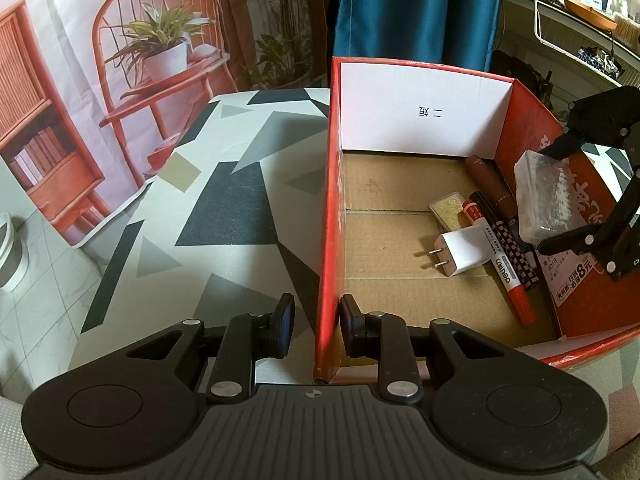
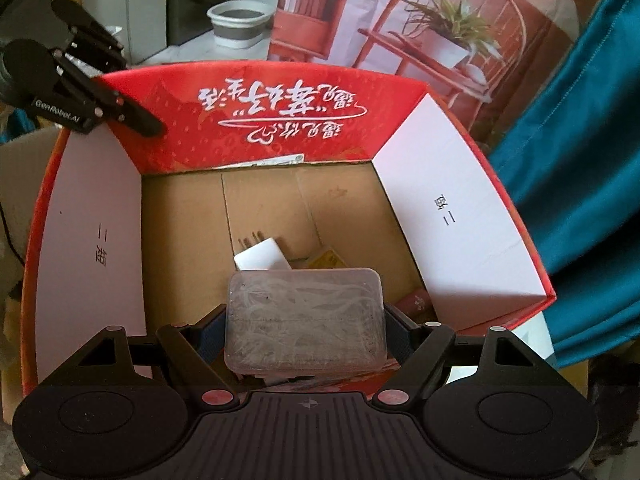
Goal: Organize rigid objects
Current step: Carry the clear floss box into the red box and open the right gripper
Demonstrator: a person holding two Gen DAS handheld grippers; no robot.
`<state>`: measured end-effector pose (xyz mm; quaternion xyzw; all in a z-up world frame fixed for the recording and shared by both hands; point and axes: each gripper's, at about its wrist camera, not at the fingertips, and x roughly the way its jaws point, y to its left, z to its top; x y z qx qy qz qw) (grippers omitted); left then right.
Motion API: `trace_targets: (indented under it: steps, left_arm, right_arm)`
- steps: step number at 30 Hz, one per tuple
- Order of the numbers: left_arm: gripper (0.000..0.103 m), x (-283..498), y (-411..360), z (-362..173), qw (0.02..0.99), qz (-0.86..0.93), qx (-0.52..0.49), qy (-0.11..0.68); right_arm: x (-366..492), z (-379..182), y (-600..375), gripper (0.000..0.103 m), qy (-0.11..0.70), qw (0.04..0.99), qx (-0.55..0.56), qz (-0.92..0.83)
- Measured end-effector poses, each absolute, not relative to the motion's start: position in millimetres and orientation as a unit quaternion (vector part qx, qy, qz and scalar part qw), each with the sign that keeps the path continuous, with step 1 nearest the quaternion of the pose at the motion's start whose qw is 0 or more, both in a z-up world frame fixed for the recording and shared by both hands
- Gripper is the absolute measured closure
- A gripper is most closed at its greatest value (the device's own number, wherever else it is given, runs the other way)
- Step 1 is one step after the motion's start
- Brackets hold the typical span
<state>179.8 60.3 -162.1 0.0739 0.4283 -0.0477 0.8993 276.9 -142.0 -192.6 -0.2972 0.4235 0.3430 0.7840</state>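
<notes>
An open red cardboard box (image 1: 528,136) stands on the patterned table. My left gripper (image 1: 317,324) straddles the box's left wall (image 1: 326,240), a pad on each side, small gaps showing. My right gripper (image 2: 306,320) is shut on a clear plastic case (image 2: 306,316) and holds it above the box's right side; it also shows in the left wrist view (image 1: 548,196). On the box floor lie a white charger plug (image 1: 464,256), a red marker (image 1: 500,264), a checkered pen (image 1: 510,248), a brown pen (image 1: 492,184) and a gold card (image 1: 448,208).
The table (image 1: 224,208) with its grey geometric cloth extends left of the box. A printed backdrop with a red chair (image 1: 160,48) hangs behind, beside a teal curtain (image 1: 416,8). A white bucket (image 2: 240,24) stands on the floor.
</notes>
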Motion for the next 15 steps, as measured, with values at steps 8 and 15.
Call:
trace_targets:
  steps: [8,15]
  left_arm:
    - [0.076,179.8,60.6,-162.1,0.899,-0.048,0.074,0.428]
    - [0.076,179.8,60.8,-162.2,0.899,-0.048,0.073,0.428]
  right_arm:
    - [275.1,-196.9,-138.7,0.025,0.424,0.780,-0.309,0.342]
    - [273.1,-195.7,-138.8,0.022,0.424,0.779,-0.309,0.343]
